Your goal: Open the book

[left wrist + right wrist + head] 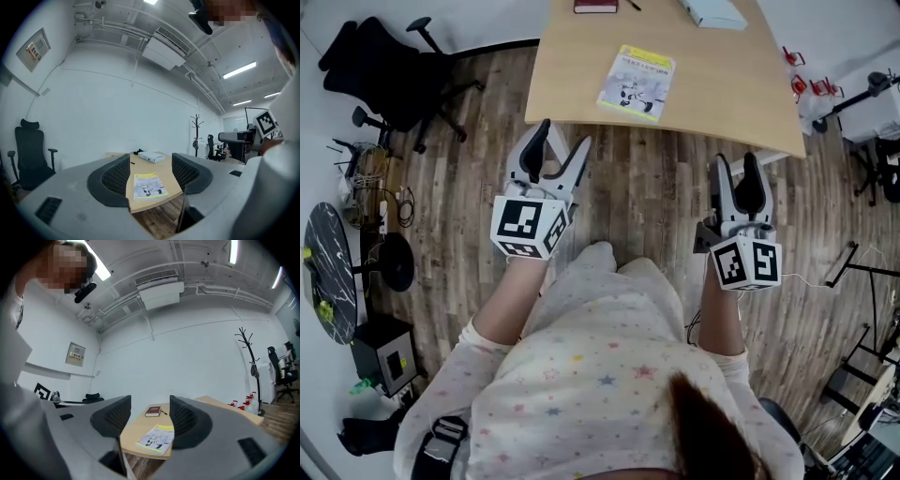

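The head view looks down on a wood-plank floor and a light wooden table at the top of the frame. The book lies closed and flat on the tabletop, close to its near edge and roughly midway along it. Its cover has a yellow band above a black-and-white drawing, and the print is too small to read. A dark red book and a white box sit toward the far edge. A black office chair stands on the floor left of the table.

The person, in a pale star-patterned top, holds both forearms forward over the floor, short of the table. The left gripper points toward the table's near edge and the right gripper is level with it, well apart to the right. Neither touches anything.

In the left gripper view, white walls and a ceiling air unit fill the background. The jaws stand apart with nothing between them, and the closed book shows through the gap, far beyond on the tabletop. A wall notice is unreadable. A coat stand stands at the right.

In the right gripper view the jaws are likewise spread and empty. The book lies at the table's near edge, with a pen just beside the dark red book behind it.
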Available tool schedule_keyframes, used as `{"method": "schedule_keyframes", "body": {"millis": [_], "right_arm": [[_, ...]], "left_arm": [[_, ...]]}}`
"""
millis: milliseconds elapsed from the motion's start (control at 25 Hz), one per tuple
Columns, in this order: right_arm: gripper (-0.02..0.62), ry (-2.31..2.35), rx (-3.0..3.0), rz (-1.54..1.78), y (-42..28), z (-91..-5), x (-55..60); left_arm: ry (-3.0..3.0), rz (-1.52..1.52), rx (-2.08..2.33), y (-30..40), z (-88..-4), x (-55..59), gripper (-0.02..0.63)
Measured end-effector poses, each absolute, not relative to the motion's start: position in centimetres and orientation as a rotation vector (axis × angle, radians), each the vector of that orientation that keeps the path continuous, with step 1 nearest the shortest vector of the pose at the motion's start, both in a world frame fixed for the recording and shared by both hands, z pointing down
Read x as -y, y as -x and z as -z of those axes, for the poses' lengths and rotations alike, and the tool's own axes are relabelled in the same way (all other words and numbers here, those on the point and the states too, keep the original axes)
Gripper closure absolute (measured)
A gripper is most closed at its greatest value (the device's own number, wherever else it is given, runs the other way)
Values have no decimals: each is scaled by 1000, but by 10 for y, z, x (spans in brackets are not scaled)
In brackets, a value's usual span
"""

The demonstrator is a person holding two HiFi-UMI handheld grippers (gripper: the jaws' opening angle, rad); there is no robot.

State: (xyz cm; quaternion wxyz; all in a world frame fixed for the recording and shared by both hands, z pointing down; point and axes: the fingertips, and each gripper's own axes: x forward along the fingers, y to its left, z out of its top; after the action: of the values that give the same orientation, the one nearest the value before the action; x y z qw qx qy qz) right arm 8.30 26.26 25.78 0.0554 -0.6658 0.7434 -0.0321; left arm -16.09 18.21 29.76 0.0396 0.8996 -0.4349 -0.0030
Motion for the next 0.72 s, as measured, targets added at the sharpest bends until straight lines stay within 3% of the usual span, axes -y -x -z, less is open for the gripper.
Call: {"method": "schedule_keyframes", "body": {"millis": [720], "right_arm": [[357, 1896, -2365, 140, -150, -262, -131]], "left_arm": [[-2683, -28, 1505, 102, -302, -79, 350]]}}
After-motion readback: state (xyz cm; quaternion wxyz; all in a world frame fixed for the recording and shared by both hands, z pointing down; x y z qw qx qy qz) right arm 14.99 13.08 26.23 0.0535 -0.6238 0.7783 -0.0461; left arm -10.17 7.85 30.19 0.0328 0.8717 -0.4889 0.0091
